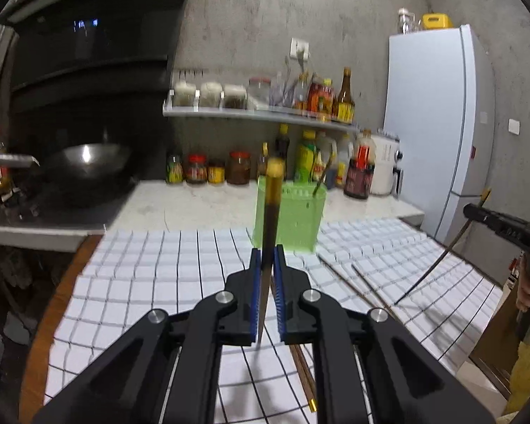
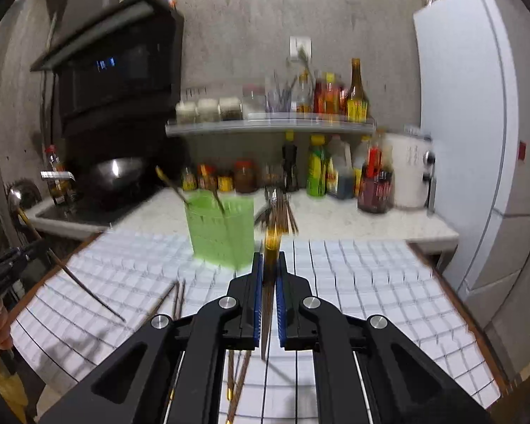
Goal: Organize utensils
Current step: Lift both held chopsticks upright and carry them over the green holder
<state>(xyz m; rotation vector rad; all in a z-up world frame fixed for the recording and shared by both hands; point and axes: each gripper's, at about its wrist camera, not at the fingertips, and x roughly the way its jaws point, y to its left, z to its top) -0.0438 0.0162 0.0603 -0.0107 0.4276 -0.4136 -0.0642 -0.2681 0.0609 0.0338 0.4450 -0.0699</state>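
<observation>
My left gripper is shut on a brown chopstick with a gold end, which points up in front of the green slotted utensil holder. My right gripper is shut on another brown chopstick, just to the right of the green holder. A couple of chopsticks stand tilted inside the holder. In the left wrist view the right gripper shows at the right edge with its chopstick slanting down. In the right wrist view the left gripper shows at the far left with its chopstick.
Loose chopsticks lie on the white checked cloth, with more below my right gripper. Sauce bottles and jars line the counter and shelf behind. A wok sits at left and a white fridge at right.
</observation>
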